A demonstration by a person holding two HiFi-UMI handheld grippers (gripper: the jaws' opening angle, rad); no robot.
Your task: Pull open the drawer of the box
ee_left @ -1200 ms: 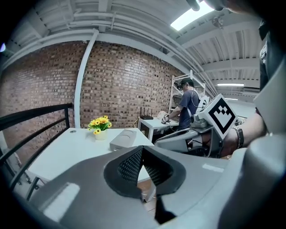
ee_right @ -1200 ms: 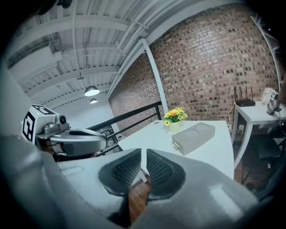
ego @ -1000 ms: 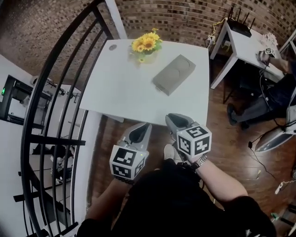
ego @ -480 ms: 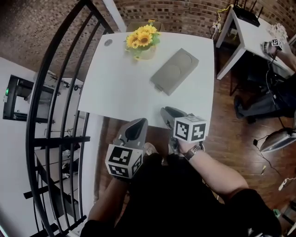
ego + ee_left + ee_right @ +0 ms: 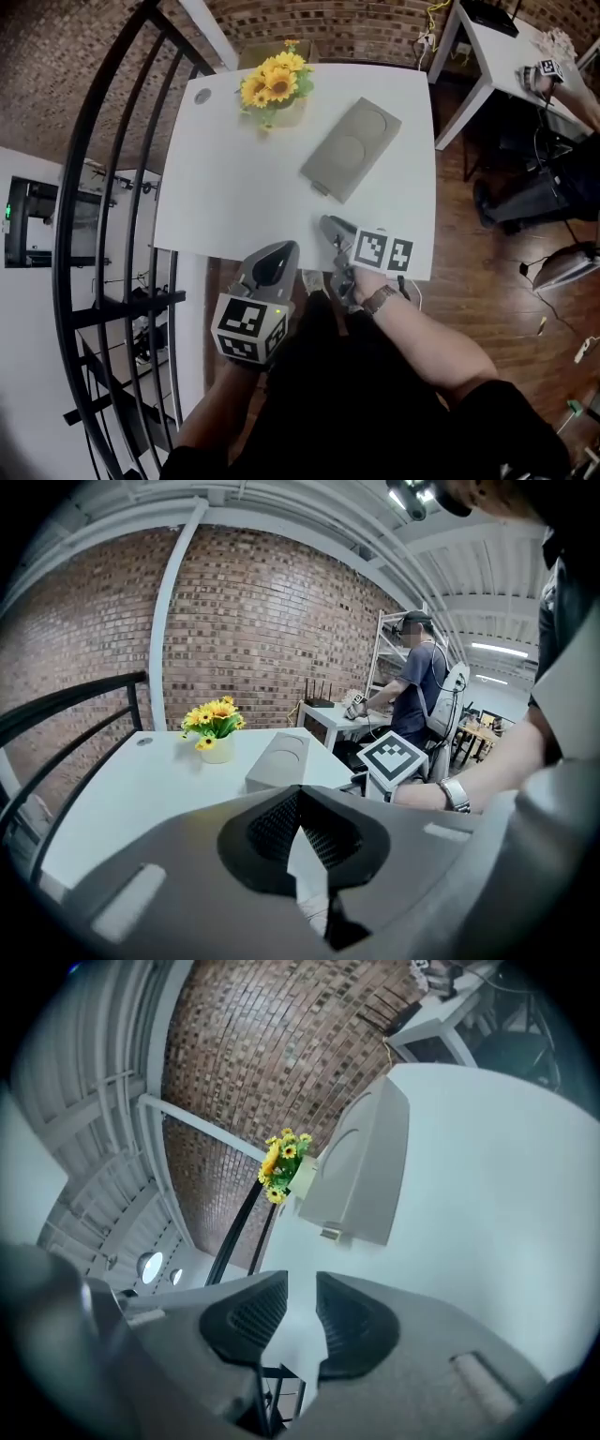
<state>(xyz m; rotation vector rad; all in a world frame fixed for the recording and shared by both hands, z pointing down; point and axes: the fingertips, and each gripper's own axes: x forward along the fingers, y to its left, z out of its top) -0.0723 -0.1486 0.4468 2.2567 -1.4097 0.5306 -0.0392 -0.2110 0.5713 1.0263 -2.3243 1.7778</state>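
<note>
A flat grey box [image 5: 349, 150] lies on the white table [image 5: 234, 187], tilted, with a small drawer tab [image 5: 322, 190] on its near end. My right gripper [image 5: 328, 223] hovers over the table's front edge, a short way in front of that tab. In the right gripper view the jaws [image 5: 302, 1279] are opening with nothing between them, and the box [image 5: 361, 1171] and its tab [image 5: 328, 1233] lie ahead. My left gripper [image 5: 286, 246] hangs below the table's front edge. Its tips [image 5: 298, 791] meet, shut and empty, with the box [image 5: 281, 761] farther off.
A pot of yellow flowers [image 5: 270, 89] stands at the table's far side, left of the box. A black railing [image 5: 103, 187] curves along the left. A second white table [image 5: 487, 56] and a seated person [image 5: 553, 178] are at the right.
My right gripper has moved forward from below the table's edge to over it, nearer the box. The left gripper has stayed about where it was.
</note>
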